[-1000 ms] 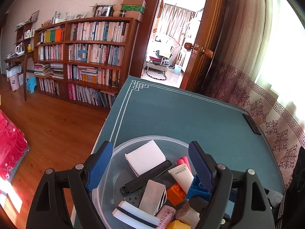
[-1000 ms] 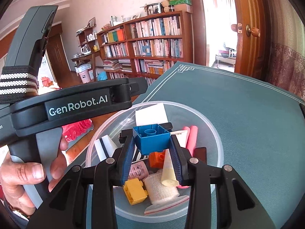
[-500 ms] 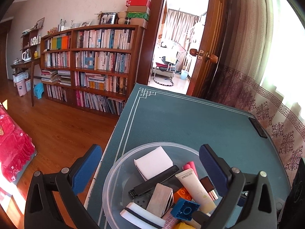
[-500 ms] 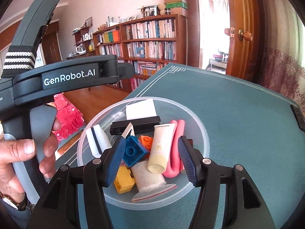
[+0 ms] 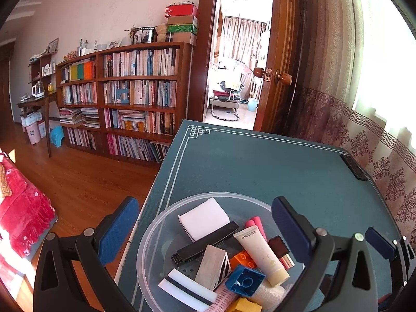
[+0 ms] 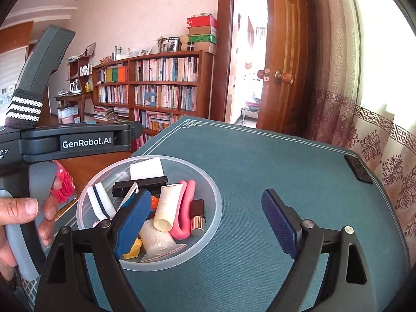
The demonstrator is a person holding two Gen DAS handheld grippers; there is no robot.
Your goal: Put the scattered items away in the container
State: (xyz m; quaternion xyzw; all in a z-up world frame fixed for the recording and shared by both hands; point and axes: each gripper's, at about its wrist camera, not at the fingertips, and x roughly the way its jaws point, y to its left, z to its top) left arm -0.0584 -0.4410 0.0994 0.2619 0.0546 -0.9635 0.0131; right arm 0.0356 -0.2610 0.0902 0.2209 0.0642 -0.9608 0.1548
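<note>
1. My right gripper [image 6: 215,221] is wide open and holds nothing; its left finger hangs over the bowl's near side, its right finger over bare cloth.
2. My left gripper [image 5: 205,231] is also spread wide and empty, its fingers on either side of the clear plastic bowl [image 5: 156,231] without touching it, as far as I can tell.
3. The items lie inside the bowl: a blue building brick [image 5: 244,282], a cream tube [image 5: 260,252], a black stapler [image 5: 205,241], a white pad [image 5: 204,217], a pink piece [image 6: 186,208] and a lipstick [image 6: 198,217].
4. I judge the tidying is nearly finished. To end well, I should lift both grippers straight up and away, so that no finger catches the rim and tips the bowl.
5. The bowl stands near the left edge of the green table cloth [image 6: 260,166], so pushing it is a risk.
6. A small black object [image 6: 358,169] lies at the far right edge; it may be one more item.
7. Beyond are a bookshelf [image 5: 135,91], a wooden floor, an open door [image 5: 280,59] and curtains.
</note>
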